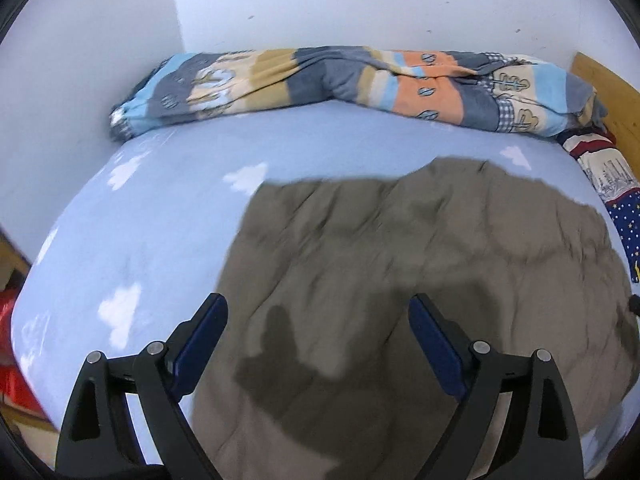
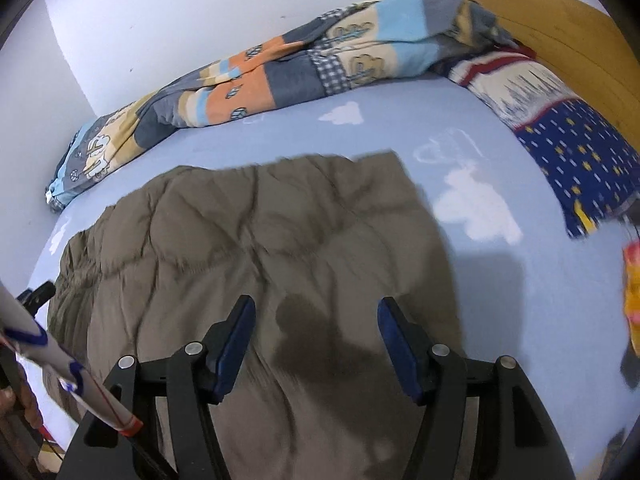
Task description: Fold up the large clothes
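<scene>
Garment (image 1: 420, 248) – brown, quilted, spread flat; both hand-held grippers (image 1: 318, 316) (image 2: 316, 320) agape, holding nthg.

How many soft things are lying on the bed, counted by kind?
Brown quilted garment: 1
Patchwork blanket, rolled along the wall: 1
Navy starry pillow by the wooden headboard: 1
Total: 3 on the blue cloud sheet
</scene>
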